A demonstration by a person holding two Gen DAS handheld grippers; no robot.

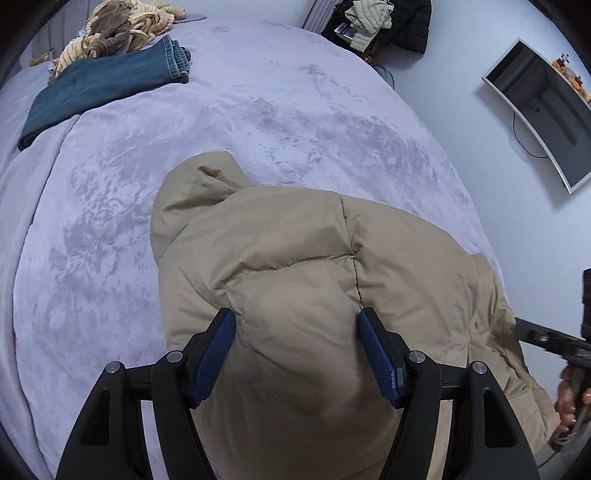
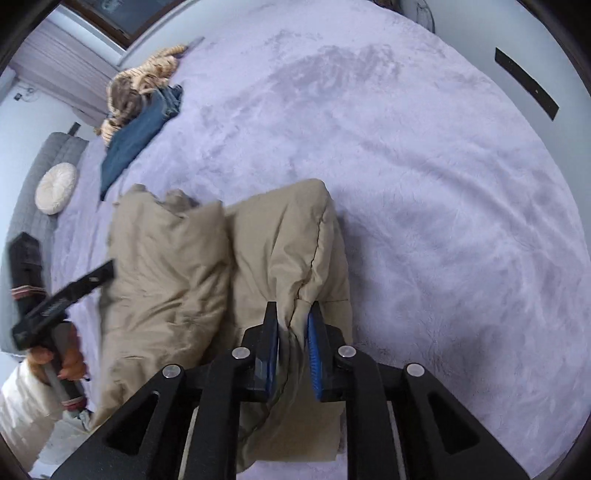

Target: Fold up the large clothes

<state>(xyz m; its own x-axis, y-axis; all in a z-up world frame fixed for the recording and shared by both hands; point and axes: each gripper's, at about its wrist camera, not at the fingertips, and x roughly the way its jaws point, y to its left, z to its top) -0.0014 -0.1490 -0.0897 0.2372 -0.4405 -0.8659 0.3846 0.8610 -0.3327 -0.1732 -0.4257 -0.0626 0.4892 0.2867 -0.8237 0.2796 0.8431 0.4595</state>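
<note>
A beige puffer jacket (image 1: 295,266) lies on the lavender bed cover (image 1: 258,110), folded into a thick bundle with its hood toward the far side. My left gripper (image 1: 297,317) is wide open, its blue pads on either side of a bulge of the jacket without pinching it. My right gripper (image 2: 292,312) is shut on a fold of the jacket (image 2: 280,236) at the bundle's right part. The left gripper also shows at the left of the right wrist view (image 2: 99,273), and the right one at the right edge of the left wrist view (image 1: 546,336).
Folded blue jeans (image 1: 107,81) and a tan striped garment (image 1: 122,26) lie at the far left of the bed. Dark and pale jackets (image 1: 384,22) hang at the far wall. A monitor (image 1: 543,110) hangs on the right wall. A grey headboard with a round cushion (image 2: 57,188) is at the left.
</note>
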